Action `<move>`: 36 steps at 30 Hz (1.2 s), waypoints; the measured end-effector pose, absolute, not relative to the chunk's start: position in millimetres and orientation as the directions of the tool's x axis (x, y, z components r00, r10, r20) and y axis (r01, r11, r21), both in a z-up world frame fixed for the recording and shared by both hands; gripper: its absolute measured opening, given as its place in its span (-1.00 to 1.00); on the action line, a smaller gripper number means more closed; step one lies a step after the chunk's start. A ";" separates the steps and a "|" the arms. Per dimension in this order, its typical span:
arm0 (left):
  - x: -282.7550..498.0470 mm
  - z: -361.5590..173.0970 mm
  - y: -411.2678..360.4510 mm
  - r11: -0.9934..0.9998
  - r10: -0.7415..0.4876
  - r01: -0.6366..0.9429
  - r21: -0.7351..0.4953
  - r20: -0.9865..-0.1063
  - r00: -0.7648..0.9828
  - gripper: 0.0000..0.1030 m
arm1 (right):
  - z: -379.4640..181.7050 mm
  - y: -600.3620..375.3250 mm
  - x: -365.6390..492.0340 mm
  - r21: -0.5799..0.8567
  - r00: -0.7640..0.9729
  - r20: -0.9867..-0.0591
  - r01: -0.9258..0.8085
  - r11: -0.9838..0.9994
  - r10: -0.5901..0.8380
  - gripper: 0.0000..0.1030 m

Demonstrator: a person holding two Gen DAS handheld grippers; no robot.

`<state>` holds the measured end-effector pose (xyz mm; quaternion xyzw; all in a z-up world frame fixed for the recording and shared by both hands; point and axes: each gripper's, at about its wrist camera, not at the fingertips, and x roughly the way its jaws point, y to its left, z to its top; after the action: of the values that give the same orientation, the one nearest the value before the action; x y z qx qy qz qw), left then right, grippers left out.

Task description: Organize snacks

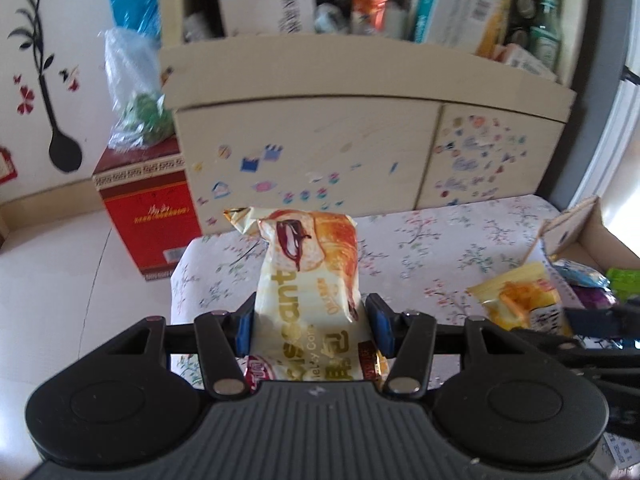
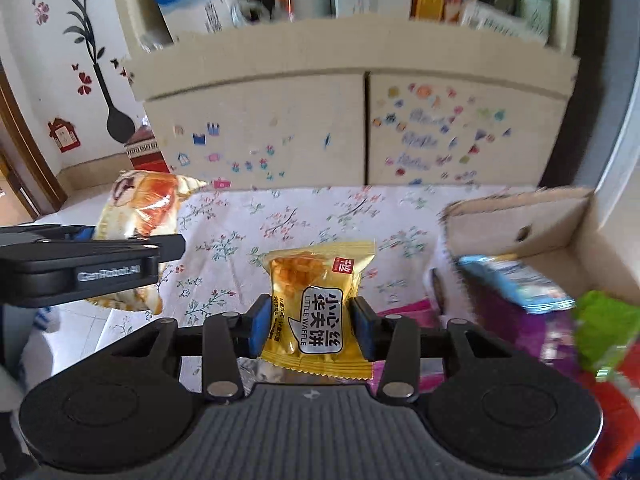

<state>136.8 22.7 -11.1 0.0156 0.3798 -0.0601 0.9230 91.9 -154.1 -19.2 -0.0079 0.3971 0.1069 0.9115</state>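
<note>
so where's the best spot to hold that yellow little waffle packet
Across the lower middle of the yellow foil waffle packet, from its two long sides, as the right gripper has it: the puffed body is narrow there, and the flat crimped ends stay free.

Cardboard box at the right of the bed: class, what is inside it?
The box holds loose snack packets: a blue one, a green one, purple and red ones lower down. Whatever lies beneath them is covered.
</note>
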 end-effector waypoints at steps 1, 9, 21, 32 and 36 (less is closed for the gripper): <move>135.1 -9.6 19.2 0.991 -0.101 0.131 -0.011 -0.698 0.709 0.05 | -14.6 -157.9 85.5 0.059 0.676 -0.714 -0.197 0.979 0.179 -0.04; 127.5 0.0 -6.6 0.985 -0.129 0.173 0.000 -0.667 0.734 0.05 | -4.5 -182.4 70.1 0.079 0.716 -0.675 -0.169 0.982 0.178 -0.04; 127.4 5.4 -38.3 0.976 -0.162 0.218 0.009 -0.639 0.752 0.05 | 9.3 -207.3 67.7 0.119 0.750 -0.638 -0.124 0.985 0.171 -0.04; 126.2 17.7 -67.6 0.959 -0.238 0.284 -0.019 -0.598 0.765 0.02 | 25.0 -262.6 61.6 0.197 0.791 -0.598 -0.012 0.980 0.130 -0.04; 136.7 17.8 -63.5 0.955 -0.265 0.288 -0.066 -0.618 0.740 0.02 | 24.9 -281.2 56.4 0.242 0.789 -0.602 0.034 0.970 0.122 -0.04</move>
<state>136.7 -63.5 17.8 0.0170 0.3286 -0.1482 0.9326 56.4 -281.2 24.9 0.1207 0.3239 0.0235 0.9381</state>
